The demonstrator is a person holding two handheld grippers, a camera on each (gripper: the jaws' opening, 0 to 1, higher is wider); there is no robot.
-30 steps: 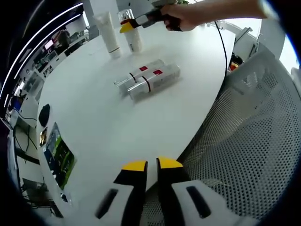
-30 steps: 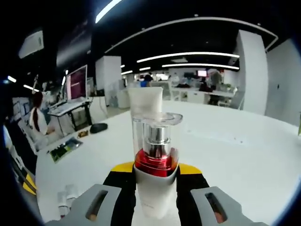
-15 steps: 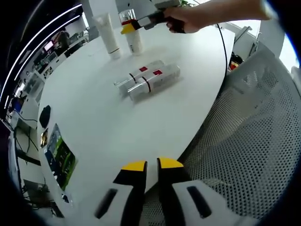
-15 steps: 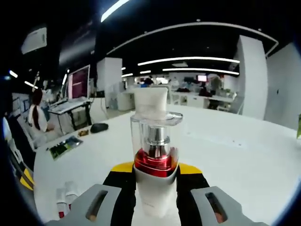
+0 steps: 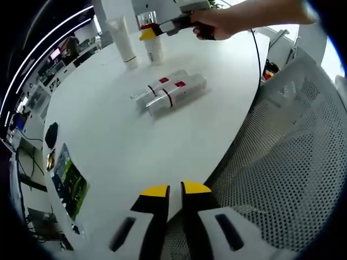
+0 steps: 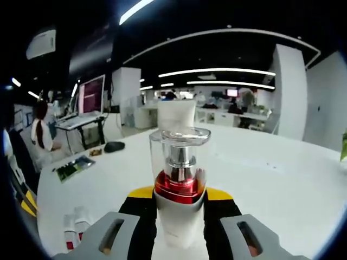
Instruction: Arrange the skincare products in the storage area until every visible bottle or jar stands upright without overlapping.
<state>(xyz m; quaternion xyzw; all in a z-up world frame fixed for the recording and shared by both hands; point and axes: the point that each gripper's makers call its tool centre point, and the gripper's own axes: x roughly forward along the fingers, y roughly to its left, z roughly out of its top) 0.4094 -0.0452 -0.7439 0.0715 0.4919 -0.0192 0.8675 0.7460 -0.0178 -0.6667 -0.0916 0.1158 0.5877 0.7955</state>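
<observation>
A pump bottle [image 6: 179,179] with a clear cap, red collar and white body stands upright on the white table [image 5: 135,141], and my right gripper [image 6: 179,196] is shut on its body. The left gripper view shows the same bottle [image 5: 155,49] at the table's far side, with the right gripper [image 5: 149,31] on it and a person's hand behind. A white tube [image 5: 122,40] stands on its cap just left of it and rises behind the bottle as the tube [image 6: 176,114]. Two bottles [image 5: 169,92] lie side by side mid-table. My left gripper [image 5: 169,189] is shut and holds nothing at the near edge.
A grey mesh chair [image 5: 287,162] is to the right of the table. On the table's left side lie a green booklet [image 5: 69,181] and a black mouse [image 5: 51,132]. Office desks and a person sit beyond the table.
My right gripper has shifted slightly with the pump bottle, so the tube now sits straight behind it. The left gripper and the two lying bottles have not moved.
</observation>
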